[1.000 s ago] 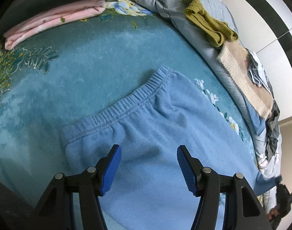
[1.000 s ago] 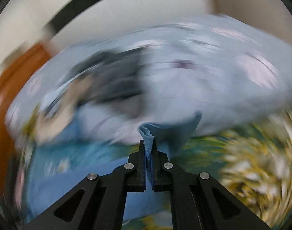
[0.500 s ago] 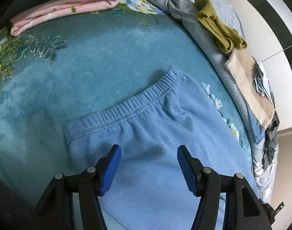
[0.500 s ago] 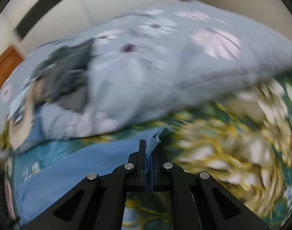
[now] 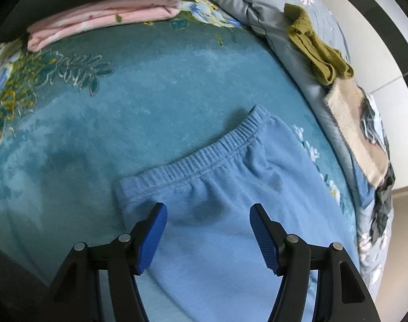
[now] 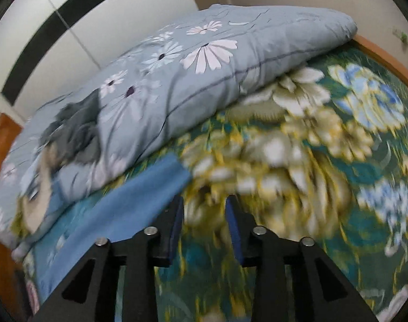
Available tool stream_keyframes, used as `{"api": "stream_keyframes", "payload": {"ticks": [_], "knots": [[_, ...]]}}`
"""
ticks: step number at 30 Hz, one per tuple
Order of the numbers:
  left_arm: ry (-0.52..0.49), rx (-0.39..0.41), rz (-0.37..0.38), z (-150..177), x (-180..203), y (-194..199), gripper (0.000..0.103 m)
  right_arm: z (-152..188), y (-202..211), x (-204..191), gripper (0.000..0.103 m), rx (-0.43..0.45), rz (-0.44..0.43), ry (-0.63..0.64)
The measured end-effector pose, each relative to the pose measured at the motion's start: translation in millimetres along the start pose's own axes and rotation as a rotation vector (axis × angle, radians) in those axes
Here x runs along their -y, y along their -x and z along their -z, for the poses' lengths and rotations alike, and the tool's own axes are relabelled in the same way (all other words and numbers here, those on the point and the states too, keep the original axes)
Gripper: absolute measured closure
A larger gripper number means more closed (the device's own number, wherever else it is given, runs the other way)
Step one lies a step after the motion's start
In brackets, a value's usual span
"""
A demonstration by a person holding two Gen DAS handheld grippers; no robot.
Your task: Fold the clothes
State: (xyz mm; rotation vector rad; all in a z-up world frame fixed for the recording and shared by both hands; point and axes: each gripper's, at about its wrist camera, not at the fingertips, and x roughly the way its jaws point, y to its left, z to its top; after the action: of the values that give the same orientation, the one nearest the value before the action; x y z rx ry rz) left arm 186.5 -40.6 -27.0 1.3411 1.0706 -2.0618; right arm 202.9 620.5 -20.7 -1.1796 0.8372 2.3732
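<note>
- We find the blue fleece trousers (image 5: 230, 214) lying flat on the teal floral blanket (image 5: 123, 94), elastic waistband (image 5: 204, 158) toward the far side in the left wrist view.
- In the right wrist view one trouser leg (image 6: 128, 209) stretches across the blanket, its end beside the edge of the grey daisy quilt (image 6: 190, 67).
- The left gripper (image 5: 208, 222) hangs over the trousers just below the waistband, blue pads spread wide, no cloth between them.
- The right gripper (image 6: 204, 214) sits just past the leg's end; its jaws have just been opening and now stand parted with only the flowered blanket between them. The leg lies to the left of its left finger; whether it touches we cannot tell.
- A folded pink garment (image 5: 104, 18) lies at the blanket's far edge.
- On the quilt: an olive knit piece (image 5: 316, 51), a beige knit (image 5: 356, 131) and dark grey clothes (image 5: 383, 206) in a row.
- White wall with a black stripe (image 6: 69, 8) behind the bed.
</note>
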Motion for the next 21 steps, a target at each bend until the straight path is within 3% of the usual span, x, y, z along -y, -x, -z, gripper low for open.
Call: {"api": "stream_keyframes", "payload": {"ticks": [3, 8, 16, 18, 21], "knots": [[-0.004, -0.018, -0.026, -5, -14, 5, 0.035, 37, 27, 22, 0.067, -0.025, -0.037, -0.032], [0.106, -0.074, 0.007, -8, -43, 7, 0.035, 90, 65, 56, 0.066, -0.023, -0.032, -0.125], [0.140, -0.186, -0.043, -2, -61, -19, 0.039, 142, 81, 114, 0.066, -0.063, -0.037, -0.370], [0.133, -0.184, -0.028, -2, -61, -18, 0.047, 152, 76, 119, 0.066, -0.082, -0.070, -0.413], [0.108, -0.183, 0.000, -2, -58, -18, 0.068, 159, 63, 115, 0.066, -0.123, -0.099, -0.430]]}}
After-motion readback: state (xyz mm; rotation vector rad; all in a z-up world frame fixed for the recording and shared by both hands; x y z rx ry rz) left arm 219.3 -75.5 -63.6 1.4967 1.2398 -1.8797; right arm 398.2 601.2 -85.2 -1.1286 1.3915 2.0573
